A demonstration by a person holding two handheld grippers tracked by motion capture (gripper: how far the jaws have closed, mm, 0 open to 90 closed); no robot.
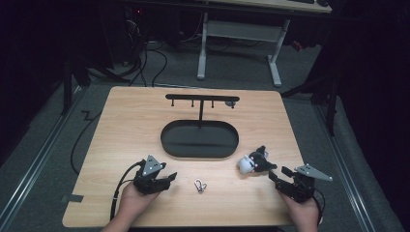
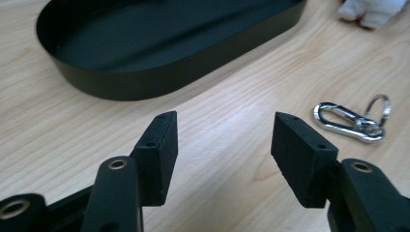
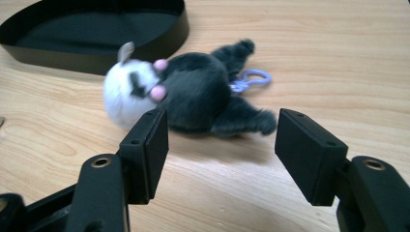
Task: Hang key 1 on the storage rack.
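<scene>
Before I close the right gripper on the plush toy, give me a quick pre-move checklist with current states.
1. Right gripper open: ok.
2. Plush toy ahead of the jaws, not yet between them: not ok, advance first.
3. Toy lying free on the table, outside the tray: ok.
4. Purple clip clear of the jaws: ok.
5. Left gripper open, holding nothing: ok.
6. Metal clasp away from the toy: ok.

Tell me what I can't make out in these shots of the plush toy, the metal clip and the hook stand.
- Plush toy: face blurred in the right gripper view; in the left gripper view the top edge cuts it off.
- Small thing on the hook stand, at its right end: too small and dark in the high view to name.
- Metal clip: tiny in the high view; its shape is unreadable there.
- Purple loop: partly hidden behind the toy's body.
</scene>
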